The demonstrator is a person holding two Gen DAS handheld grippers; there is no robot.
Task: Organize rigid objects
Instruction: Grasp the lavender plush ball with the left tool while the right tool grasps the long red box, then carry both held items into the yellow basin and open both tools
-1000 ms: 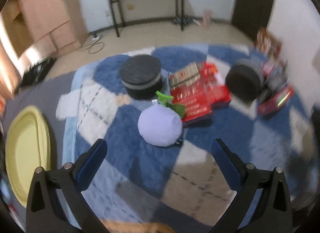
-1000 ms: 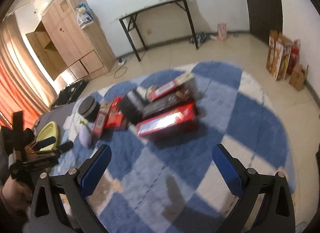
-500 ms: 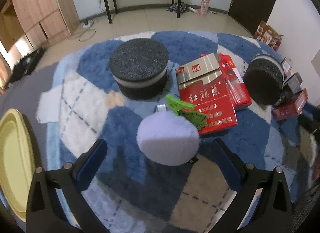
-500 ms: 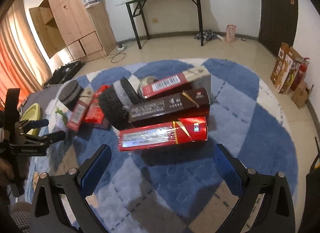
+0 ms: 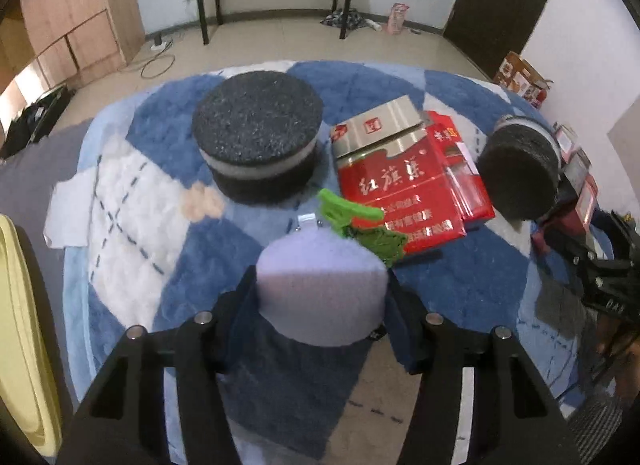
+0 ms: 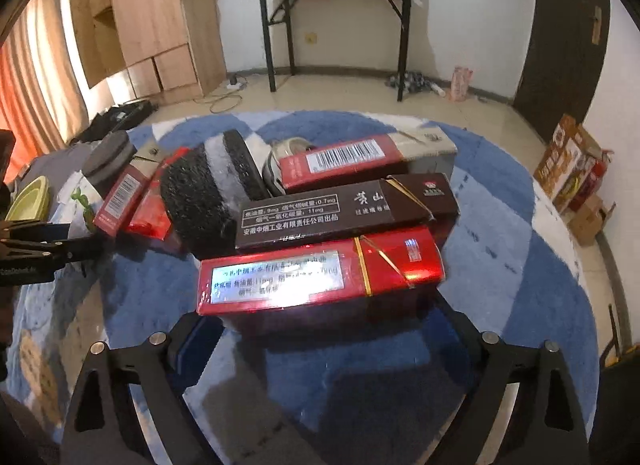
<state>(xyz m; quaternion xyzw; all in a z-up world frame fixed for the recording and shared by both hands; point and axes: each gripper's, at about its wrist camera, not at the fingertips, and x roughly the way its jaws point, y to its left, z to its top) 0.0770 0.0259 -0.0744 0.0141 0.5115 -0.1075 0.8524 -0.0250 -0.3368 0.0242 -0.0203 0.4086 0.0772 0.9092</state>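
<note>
A lilac ball [image 5: 320, 285] with a green leaf clip [image 5: 352, 217] on top sits on the blue and white rug [image 5: 140, 193]. My left gripper [image 5: 322, 293] is closing around the ball, and both pads touch its sides. Behind the ball stand a black foam cylinder [image 5: 258, 145], a red carton [image 5: 396, 193] and a black foam roll [image 5: 518, 169] on its side. My right gripper [image 6: 320, 325] hangs low over a shiny red carton [image 6: 320, 277]. Its jaws are closing with the carton's near edge between the fingertips, and the pads stay clear of it.
Behind the shiny carton lie a dark brown carton [image 6: 344, 209], a barcoded red carton [image 6: 360, 161] and a white tape roll [image 6: 288, 149]. A yellow-green tray [image 5: 16, 325] lies left of the rug. Cardboard boxes [image 6: 576, 169], a black-legged table [image 6: 336, 25] and a wooden cabinet [image 6: 152, 33] stand beyond.
My left gripper came down over the lilac ball and its jaws narrowed onto its sides. My right gripper sank toward the shiny red carton and its jaws narrowed a little.
</note>
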